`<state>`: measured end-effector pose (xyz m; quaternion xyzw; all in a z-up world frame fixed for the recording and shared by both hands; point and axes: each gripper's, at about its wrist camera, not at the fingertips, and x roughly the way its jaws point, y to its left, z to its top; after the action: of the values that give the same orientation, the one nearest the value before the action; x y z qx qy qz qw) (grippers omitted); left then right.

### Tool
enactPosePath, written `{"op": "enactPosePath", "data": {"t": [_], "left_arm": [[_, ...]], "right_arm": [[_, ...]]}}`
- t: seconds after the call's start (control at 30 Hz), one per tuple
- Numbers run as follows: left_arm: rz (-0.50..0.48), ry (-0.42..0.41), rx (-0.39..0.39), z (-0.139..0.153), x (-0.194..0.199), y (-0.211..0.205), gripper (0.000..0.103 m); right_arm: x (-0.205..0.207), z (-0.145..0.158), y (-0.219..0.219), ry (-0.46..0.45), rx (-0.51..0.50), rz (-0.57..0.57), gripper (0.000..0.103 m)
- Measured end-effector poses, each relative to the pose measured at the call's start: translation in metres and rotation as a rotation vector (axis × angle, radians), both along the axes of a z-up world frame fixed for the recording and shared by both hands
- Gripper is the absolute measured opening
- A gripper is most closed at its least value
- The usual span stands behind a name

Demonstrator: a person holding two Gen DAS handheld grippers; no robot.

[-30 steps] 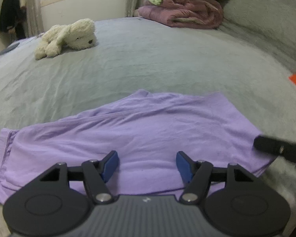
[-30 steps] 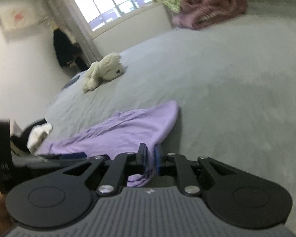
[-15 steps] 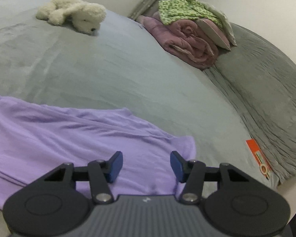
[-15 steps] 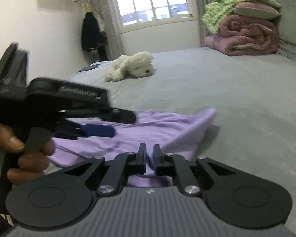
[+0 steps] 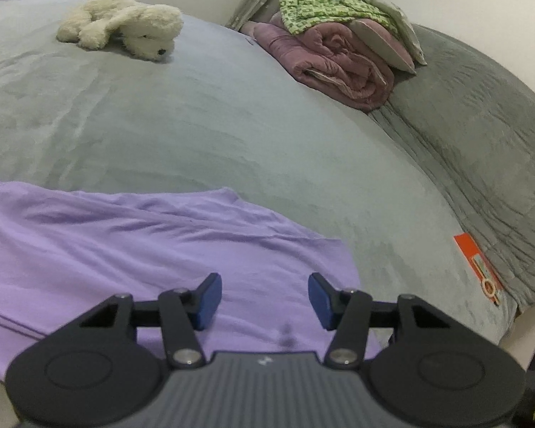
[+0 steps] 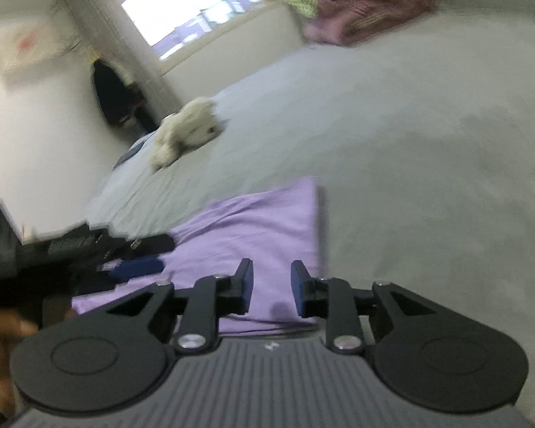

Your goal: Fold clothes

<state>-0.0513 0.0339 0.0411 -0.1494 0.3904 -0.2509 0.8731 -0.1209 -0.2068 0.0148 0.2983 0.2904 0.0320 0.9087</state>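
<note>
Purple garment (image 5: pixel 153 249) flat on bed (image 5: pixel 232 125), near edge. Left gripper (image 5: pixel 264 297) jaws released above it; right gripper (image 6: pixel 270 287) jaws opening, nothing gripped, over garment's corner.

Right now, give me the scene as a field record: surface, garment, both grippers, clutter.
surface: grey bed
garment: purple shirt, lying spread on the bed, some wrinkles
left gripper: open over the shirt's near edge, nothing between the pads
right gripper: jaws opening above the shirt's corner, no cloth pinched
left gripper seen from right view: at the left edge, blurred
clutter: white stuffed toy on the far side of the bed; folded pink blanket with a green patterned cloth on top
</note>
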Motion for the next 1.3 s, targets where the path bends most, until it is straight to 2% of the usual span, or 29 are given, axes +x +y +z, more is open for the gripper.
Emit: {"op": "enactPosePath", "data": {"t": [0.1, 0.17, 0.23, 0.33, 0.63, 0.83, 0.9, 1.0, 1.03, 1.3], "left_arm": [[-0.016, -0.011, 0.023, 0.000, -0.003, -0.003, 0.054], [-0.016, -0.020, 0.071, -0.001, -0.005, -0.006, 0.055], [-0.014, -0.037, 0.143, -0.003, -0.006, -0.011, 0.055], [-0.016, -0.036, 0.180, -0.006, -0.005, -0.013, 0.055], [-0.009, -0.025, 0.181, -0.006, -0.004, -0.011, 0.055], [-0.006, -0.023, 0.181, -0.007, -0.002, -0.011, 0.056], [-0.005, -0.022, 0.181, -0.007, -0.002, -0.012, 0.056], [-0.003, -0.022, 0.180, -0.006, -0.002, -0.012, 0.056], [-0.003, -0.022, 0.179, -0.006, -0.002, -0.011, 0.056], [0.024, -0.063, 0.159, 0.004, -0.002, -0.002, 0.056]], "right_arm": [[-0.001, -0.011, -0.020, 0.063, 0.111, -0.016, 0.028], [0.000, -0.016, -0.025, 0.101, 0.152, -0.006, 0.028], [0.001, -0.019, -0.025, 0.113, 0.184, 0.012, 0.028], [0.003, -0.024, -0.023, 0.128, 0.248, 0.038, 0.028], [0.007, -0.030, -0.031, 0.140, 0.364, 0.021, 0.021], [0.007, -0.031, -0.026, 0.116, 0.359, 0.019, 0.020], [0.005, -0.030, -0.022, 0.107, 0.335, 0.002, 0.019], [0.003, -0.028, -0.017, 0.094, 0.297, -0.024, 0.008], [0.002, -0.027, -0.015, 0.090, 0.284, -0.033, 0.008], [-0.005, 0.011, 0.061, -0.064, -0.201, 0.015, 0.008]]}}
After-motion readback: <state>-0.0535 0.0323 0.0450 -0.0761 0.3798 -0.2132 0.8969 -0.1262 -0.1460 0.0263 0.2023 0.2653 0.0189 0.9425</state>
